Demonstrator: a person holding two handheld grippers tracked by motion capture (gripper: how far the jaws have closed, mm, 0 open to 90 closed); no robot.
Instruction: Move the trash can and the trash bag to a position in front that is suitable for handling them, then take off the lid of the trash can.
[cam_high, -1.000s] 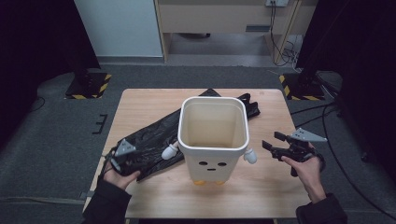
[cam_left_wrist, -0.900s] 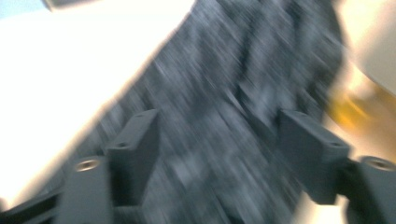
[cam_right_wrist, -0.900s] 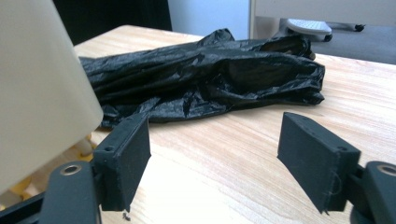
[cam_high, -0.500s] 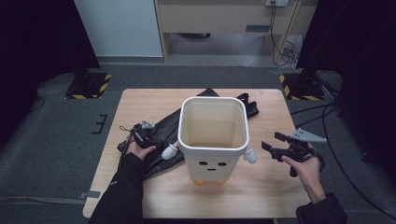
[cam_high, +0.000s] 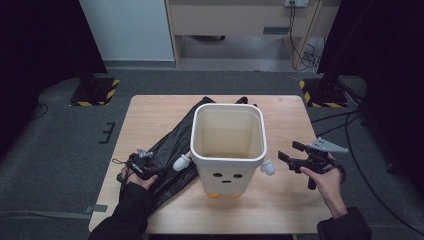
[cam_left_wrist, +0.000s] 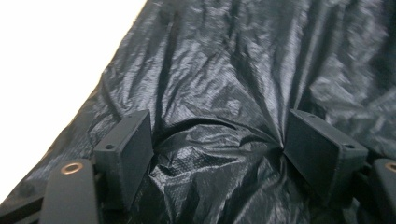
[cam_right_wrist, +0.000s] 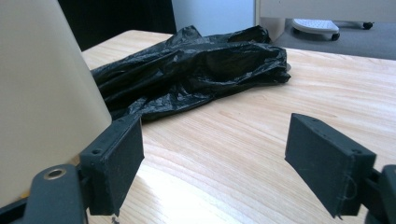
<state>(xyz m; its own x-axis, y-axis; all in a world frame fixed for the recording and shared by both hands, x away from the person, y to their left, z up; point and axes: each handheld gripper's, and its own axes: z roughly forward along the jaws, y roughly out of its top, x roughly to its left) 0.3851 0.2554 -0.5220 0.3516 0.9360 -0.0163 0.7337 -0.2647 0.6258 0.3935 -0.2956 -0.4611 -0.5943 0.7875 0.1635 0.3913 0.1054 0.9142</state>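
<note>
Pale wood table (cam_high: 280, 200) on grey carpet, dark curtains either side; black plastic bag (cam_high: 172, 152) under the left gripper (cam_high: 142, 167), cream bin (cam_high: 227, 145) mid-table.

The bag lies flat and stretched from the near left of the table up behind the bin; thin, glossy film, heavily creased. Left gripper is down on the bag's near end, jaws spread; in the left gripper view the bag (cam_left_wrist: 224, 93) shows a raised fold bunched between the pads (cam_left_wrist: 130, 149), which stand apart with the film against their inner faces, not pinched. Those jaws have just been opening. Right gripper (cam_high: 300, 160) is held above the table, right of the bin, jaws wide, nothing between them, and has just been opening. Its view shows the wood grain, the bin's smooth wall (cam_right_wrist: 42, 93) close at one side, and the bag's crumpled far end (cam_right_wrist: 196, 65) well beyond. Bin: rounded square, small white side knobs, dot face on the front.
</note>
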